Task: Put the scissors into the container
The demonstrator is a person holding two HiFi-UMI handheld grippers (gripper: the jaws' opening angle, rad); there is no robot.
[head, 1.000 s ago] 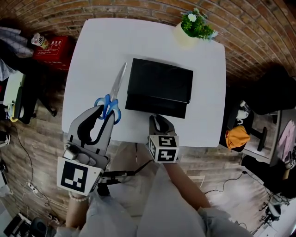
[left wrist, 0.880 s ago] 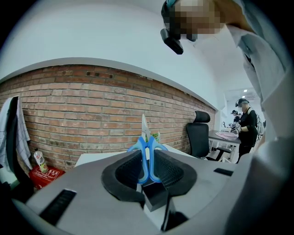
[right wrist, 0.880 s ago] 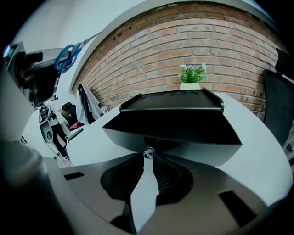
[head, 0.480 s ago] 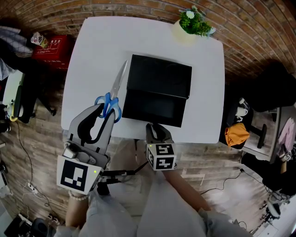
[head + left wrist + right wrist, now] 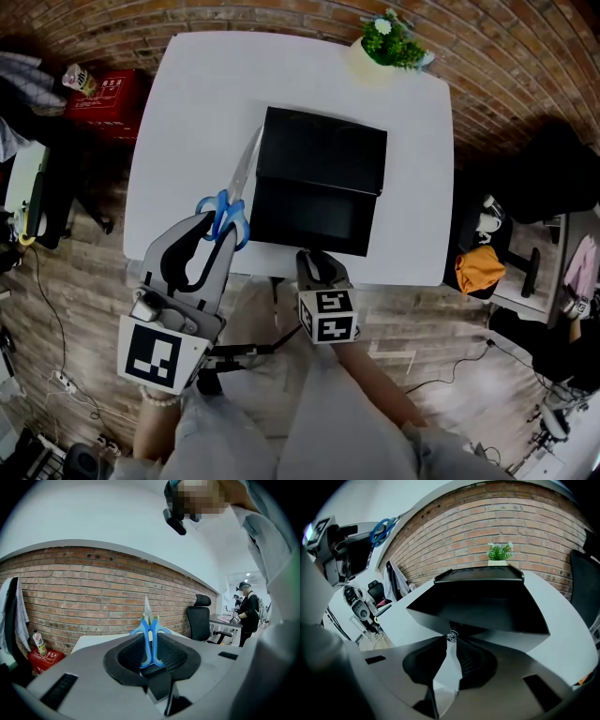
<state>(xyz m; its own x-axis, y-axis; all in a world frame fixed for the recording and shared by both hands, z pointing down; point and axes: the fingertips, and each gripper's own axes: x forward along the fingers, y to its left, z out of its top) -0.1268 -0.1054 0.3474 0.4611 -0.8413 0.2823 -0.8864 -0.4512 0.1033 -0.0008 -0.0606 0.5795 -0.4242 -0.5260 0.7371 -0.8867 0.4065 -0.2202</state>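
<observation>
Two steps look done: left gripper clamps the scissors by their handles beside the black container; right gripper pinches the knob, drawer open. Dropping them in remains.

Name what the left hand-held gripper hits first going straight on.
Probably the potted plant: in the left gripper view it sits right behind the tip of the scissors held by the left hand-held gripper. Depth is unclear; it might pass over to the brick wall.
</observation>
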